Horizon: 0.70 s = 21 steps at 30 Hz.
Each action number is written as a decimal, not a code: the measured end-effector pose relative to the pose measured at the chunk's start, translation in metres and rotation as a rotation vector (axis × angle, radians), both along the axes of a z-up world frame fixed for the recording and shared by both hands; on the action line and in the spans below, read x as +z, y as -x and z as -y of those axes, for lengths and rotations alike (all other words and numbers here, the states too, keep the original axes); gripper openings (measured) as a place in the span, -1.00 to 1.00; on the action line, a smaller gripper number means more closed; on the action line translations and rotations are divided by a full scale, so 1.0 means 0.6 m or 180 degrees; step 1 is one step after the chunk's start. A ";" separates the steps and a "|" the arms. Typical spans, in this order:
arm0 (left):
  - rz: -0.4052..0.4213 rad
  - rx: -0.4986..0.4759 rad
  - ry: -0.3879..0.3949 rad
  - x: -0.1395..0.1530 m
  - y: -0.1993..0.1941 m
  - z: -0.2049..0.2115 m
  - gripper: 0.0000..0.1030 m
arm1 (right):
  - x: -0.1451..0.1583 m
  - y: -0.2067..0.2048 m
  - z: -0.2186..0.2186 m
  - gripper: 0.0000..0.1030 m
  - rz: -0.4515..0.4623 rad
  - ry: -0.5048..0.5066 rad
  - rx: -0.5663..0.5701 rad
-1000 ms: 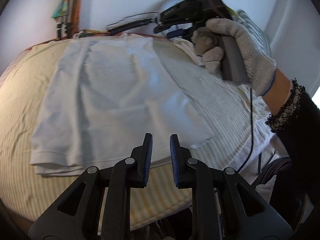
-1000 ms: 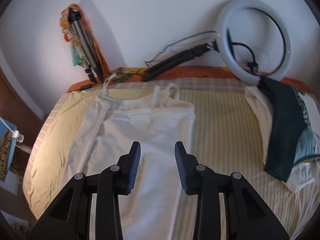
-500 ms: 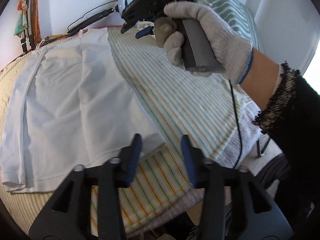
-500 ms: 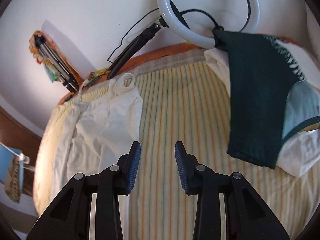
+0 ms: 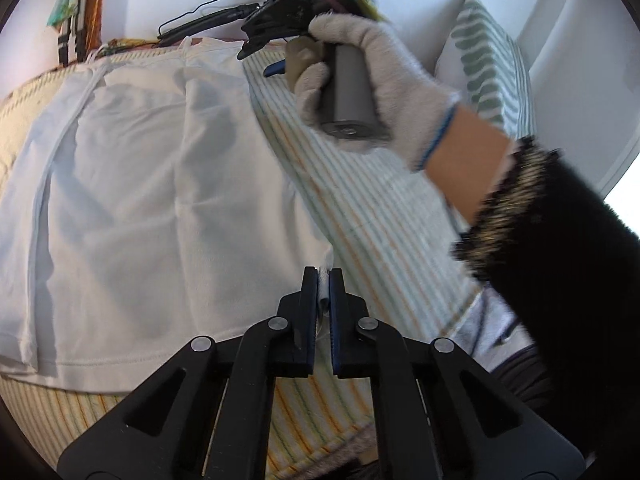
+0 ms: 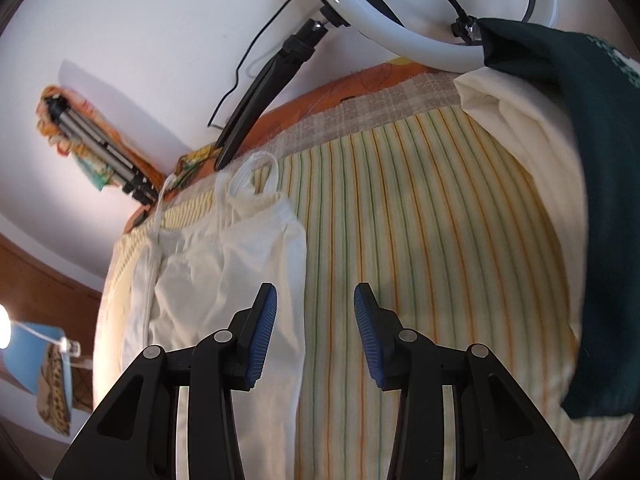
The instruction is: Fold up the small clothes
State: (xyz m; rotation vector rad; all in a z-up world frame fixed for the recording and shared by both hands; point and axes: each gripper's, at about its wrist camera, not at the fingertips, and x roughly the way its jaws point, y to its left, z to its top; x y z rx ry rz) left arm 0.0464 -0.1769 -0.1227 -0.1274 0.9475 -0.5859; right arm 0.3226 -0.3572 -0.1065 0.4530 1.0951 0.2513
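A white strappy top (image 5: 140, 200) lies flat on the striped bed cover (image 5: 380, 220), folded lengthwise, straps at the far end. My left gripper (image 5: 323, 280) is shut on the top's near right hem corner, with white cloth pinched between the pads. A gloved hand (image 5: 380, 80) holds my right gripper (image 5: 260, 60) over the top's far right corner. In the right wrist view that gripper (image 6: 315, 320) stands open above the bed cover (image 6: 420, 240). The right edge of the top (image 6: 224, 280) runs under its left finger. Nothing is between its pads.
A ring light (image 6: 436, 52) on a black stand leans on the wall behind the bed. A dark green garment (image 6: 600, 200) lies over a cream cloth (image 6: 520, 128) at the right. A folded tripod (image 6: 96, 148) stands far left. A leaf-patterned pillow (image 5: 488, 72) rests at the right.
My left gripper slid right along the hem, opened wider, then shut on the hem corner. My right gripper dropped and rolled, moving towards the top's strap end; its jaws stayed apart.
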 end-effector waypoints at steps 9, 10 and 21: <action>-0.0180 0.0124 0.0352 0.012 -0.007 -0.029 -0.94 | -0.010 -0.027 -0.029 -0.40 0.0100 0.0067 0.0072; -0.0186 0.0127 0.0368 0.012 -0.006 -0.029 -0.95 | -0.012 -0.031 -0.031 -0.59 0.0070 0.0016 0.0116; -0.0310 0.0196 0.0627 0.015 -0.009 -0.055 -0.95 | 0.023 -0.033 -0.050 -0.96 0.0118 -0.0145 0.0129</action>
